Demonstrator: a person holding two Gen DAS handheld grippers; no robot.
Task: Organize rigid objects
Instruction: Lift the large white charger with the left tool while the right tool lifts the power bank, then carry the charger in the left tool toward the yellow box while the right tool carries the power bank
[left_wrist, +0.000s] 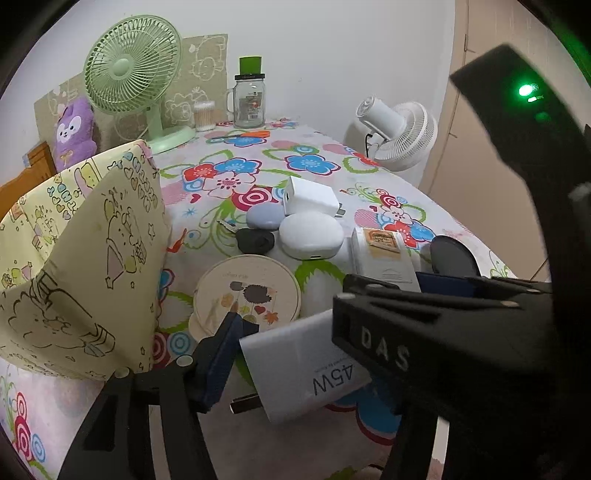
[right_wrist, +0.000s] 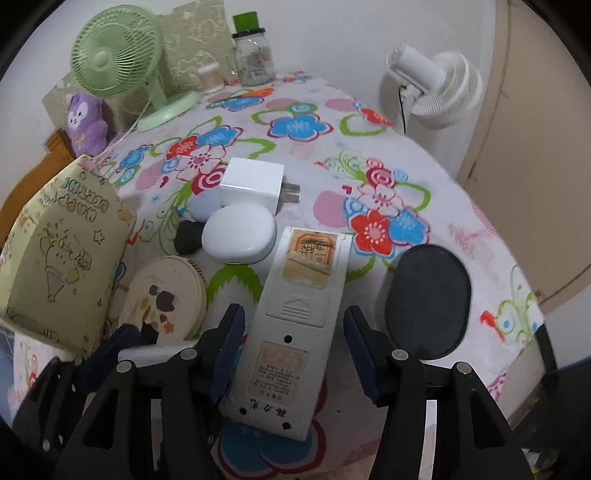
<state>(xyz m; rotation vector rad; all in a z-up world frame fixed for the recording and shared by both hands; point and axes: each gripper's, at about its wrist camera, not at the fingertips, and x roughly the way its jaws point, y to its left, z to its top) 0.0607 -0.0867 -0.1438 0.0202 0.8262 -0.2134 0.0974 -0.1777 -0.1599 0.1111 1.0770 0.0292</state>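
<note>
Left tool (left_wrist: 280, 354) pinches the 45W charger (left_wrist: 306, 363) by its flat sides, prongs pointing left-down, low over the tabletop (left_wrist: 314, 147) just beside the yellow bag (left_wrist: 85, 258). You probably want it in that bag: keep the squeeze on the flat faces, since smooth plastic slips on an edge grip.

Right tool (right_wrist: 293, 343) is spread astride the remote (right_wrist: 291, 325), pads not pressing it. Centre it and close across the narrow width near the battery cover.

Hard glossy plastics: white case (right_wrist: 240, 232), second charger (right_wrist: 253, 186), dark oval (right_wrist: 428, 299). The round tin (right_wrist: 162, 299) is matte.
</note>
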